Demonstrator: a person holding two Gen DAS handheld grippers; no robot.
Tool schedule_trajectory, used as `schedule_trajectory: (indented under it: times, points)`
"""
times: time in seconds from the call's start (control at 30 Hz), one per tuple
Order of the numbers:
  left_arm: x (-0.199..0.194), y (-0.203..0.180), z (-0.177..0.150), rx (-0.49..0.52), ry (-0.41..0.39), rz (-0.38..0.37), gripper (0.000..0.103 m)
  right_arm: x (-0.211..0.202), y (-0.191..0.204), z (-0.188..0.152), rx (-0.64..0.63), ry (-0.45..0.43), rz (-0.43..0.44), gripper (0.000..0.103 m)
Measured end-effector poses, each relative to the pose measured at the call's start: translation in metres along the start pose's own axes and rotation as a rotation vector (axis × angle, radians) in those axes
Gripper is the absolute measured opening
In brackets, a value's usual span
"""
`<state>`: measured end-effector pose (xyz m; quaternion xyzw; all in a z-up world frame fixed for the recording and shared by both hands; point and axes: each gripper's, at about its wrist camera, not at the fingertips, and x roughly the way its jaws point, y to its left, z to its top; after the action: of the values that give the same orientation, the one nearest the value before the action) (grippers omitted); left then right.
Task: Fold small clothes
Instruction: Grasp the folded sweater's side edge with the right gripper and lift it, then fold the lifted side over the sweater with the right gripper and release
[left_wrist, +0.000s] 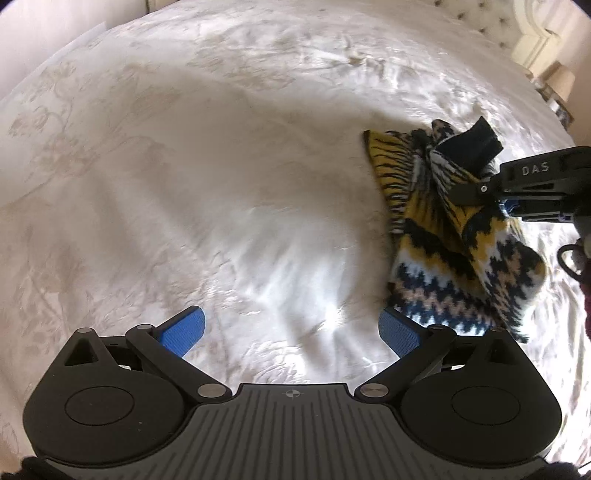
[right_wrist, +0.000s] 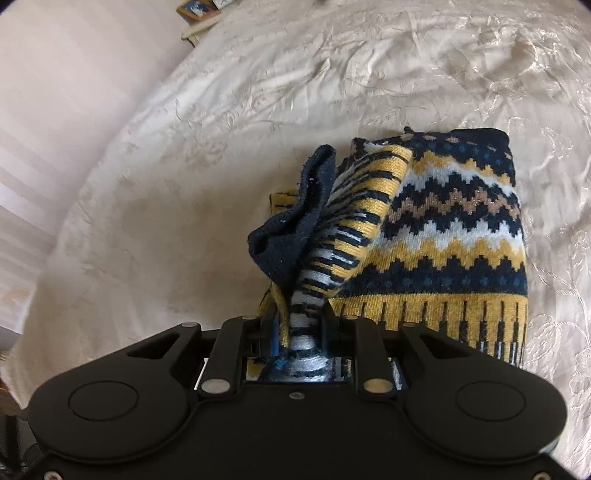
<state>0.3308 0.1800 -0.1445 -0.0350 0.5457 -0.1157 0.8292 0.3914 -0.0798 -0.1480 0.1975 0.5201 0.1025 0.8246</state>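
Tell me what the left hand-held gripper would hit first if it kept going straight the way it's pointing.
Most likely just the white bedspread. The left hand-held gripper is open and empty, with bare fabric ahead. The patterned knit garment, held by the right hand-held gripper, lies off to its right; depth is hard to judge.

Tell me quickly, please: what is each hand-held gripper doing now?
Left hand-held gripper: open, holding nothing.
Right hand-held gripper: closed on the patterned knit garment.
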Motion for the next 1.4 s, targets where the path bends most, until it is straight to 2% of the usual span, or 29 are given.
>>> schedule_trajectory:
  times: [0.1,0.13,0.17,0.27,0.37,0.5,0.67,0.77,0.87,0.97,1.0,1.07,1.13,1.3,1.4]
  points:
    - [0.002,0.003,-0.003,-0.013,0.005,-0.010,0.102,0.012,0.011,0.002,-0.026,0.013,-0.010,0.046]
    - [0.003,0.002,-0.003,-0.014,0.007,-0.016,0.102,0.013,0.012,0.003,-0.029,-0.001,0.018,0.055]
    - [0.004,0.000,-0.002,-0.012,0.007,-0.021,0.102,0.011,0.015,0.002,-0.035,-0.022,0.057,0.058]
    - [0.003,-0.005,0.002,-0.006,-0.004,-0.037,0.102,-0.003,0.015,0.001,-0.034,-0.080,0.126,0.058]
    - [0.000,-0.013,0.013,0.013,-0.024,-0.061,0.102,-0.025,0.002,-0.001,-0.003,-0.132,0.138,0.058]
    - [0.001,-0.034,0.042,0.074,-0.068,-0.099,0.102,-0.059,-0.025,-0.011,0.042,-0.194,0.049,0.058]
    - [0.017,-0.074,0.084,0.193,-0.122,-0.124,0.102,-0.071,-0.052,-0.036,0.054,-0.156,-0.089,0.058]
    - [0.037,-0.097,0.104,0.283,-0.138,-0.107,0.102,-0.065,-0.058,-0.054,0.065,-0.123,-0.143,0.058]
    - [0.058,-0.112,0.110,0.377,-0.139,-0.065,0.102,-0.055,-0.062,-0.075,0.102,-0.070,-0.153,0.058]
    - [0.090,-0.117,0.109,0.463,-0.074,0.022,0.102,-0.036,-0.054,-0.090,0.084,-0.015,-0.162,0.061]
    - [0.100,-0.113,0.110,0.459,-0.047,0.031,0.103,-0.030,-0.048,-0.093,0.060,0.003,-0.164,0.062]
    - [0.112,-0.101,0.113,0.389,0.000,0.009,0.103,-0.022,-0.037,-0.096,0.003,0.018,-0.172,0.069]
    - [0.117,-0.089,0.116,0.315,0.025,-0.021,0.103,-0.021,-0.031,-0.097,-0.018,0.022,-0.166,0.070]
    - [0.115,-0.082,0.118,0.269,0.044,-0.035,0.103,-0.030,-0.023,-0.098,-0.043,0.018,-0.117,0.070]
    - [0.101,-0.080,0.117,0.235,0.025,-0.036,0.102,-0.043,-0.025,-0.100,-0.029,-0.004,-0.083,0.070]
